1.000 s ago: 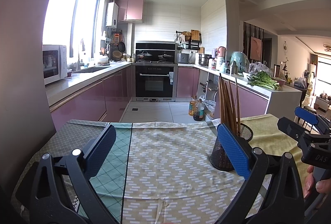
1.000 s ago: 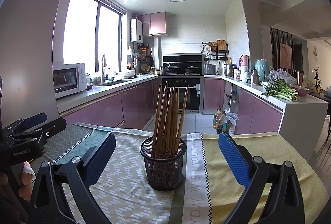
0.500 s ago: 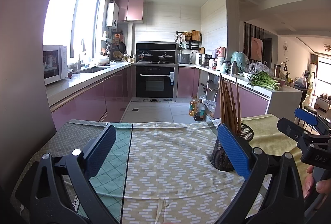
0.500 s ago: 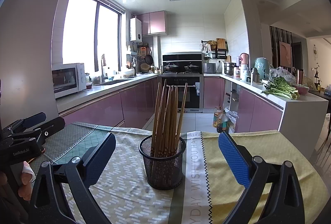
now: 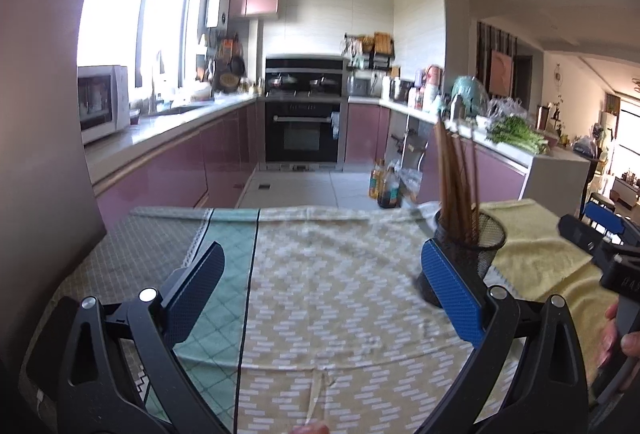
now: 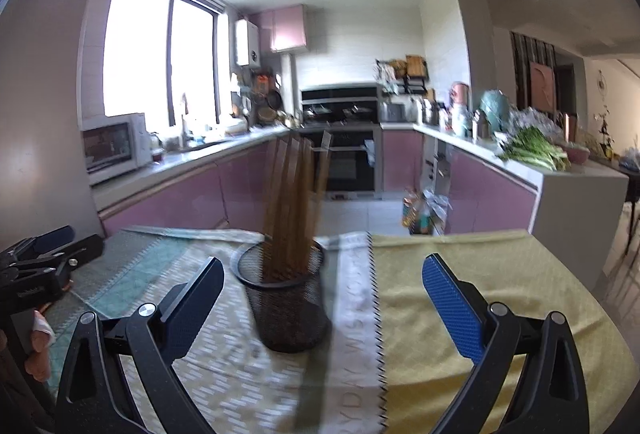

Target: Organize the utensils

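The right gripper (image 6: 322, 298) has its two blue-padded fingers (image 6: 452, 310) spread wide with nothing between the pads, hovering above the table; the black mesh utensil holder (image 6: 286, 304) sits just ahead, a little toward the left finger, not touched by either pad. A bundle of brown wooden chopsticks (image 6: 296, 201) stands upright in it, fanning slightly at the top and blurred. The left gripper (image 5: 322, 290) is likewise spread wide and empty, over the patterned tablecloth (image 5: 332, 294); from this view the holder (image 5: 474, 246) stands just beyond its right finger (image 5: 452, 294), partly hidden behind the blue pad, with the chopsticks (image 5: 456, 177) rising from it. Each gripper shows at the edge of the other's view, held by a bare hand (image 5: 616, 330). The cloth changes from green check on the left through beige dashes to a yellow section (image 6: 480, 274) on the right, with a white lettered band (image 6: 356, 298) running beside the holder. Beyond the table lie pink kitchen cabinets (image 6: 192, 189), a black oven (image 5: 304, 129), a white microwave (image 6: 114, 145) and leafy greens (image 6: 532, 149) on the counter
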The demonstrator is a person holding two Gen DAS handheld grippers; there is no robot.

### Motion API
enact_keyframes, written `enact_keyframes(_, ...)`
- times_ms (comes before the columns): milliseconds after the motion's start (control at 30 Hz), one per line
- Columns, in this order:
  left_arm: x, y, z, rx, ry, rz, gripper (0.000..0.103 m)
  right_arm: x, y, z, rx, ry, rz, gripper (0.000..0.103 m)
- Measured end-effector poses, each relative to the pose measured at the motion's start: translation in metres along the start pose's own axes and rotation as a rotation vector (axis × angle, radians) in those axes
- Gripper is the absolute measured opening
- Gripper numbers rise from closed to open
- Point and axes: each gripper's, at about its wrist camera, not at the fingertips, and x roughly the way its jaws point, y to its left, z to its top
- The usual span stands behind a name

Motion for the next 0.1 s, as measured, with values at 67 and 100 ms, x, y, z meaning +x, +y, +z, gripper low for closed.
enact_keyframes(67,0.013,0.007,-0.005,0.001,0.052,0.021,0.097,0.018,-0.018,-0.005,0.006,0.094,-0.047,0.096)
enact_keyframes(100,0.022,0.011,-0.009,0.005,0.085,0.037,0.097,0.026,-0.026,-0.007,0.009,0.130,-0.067,0.096)
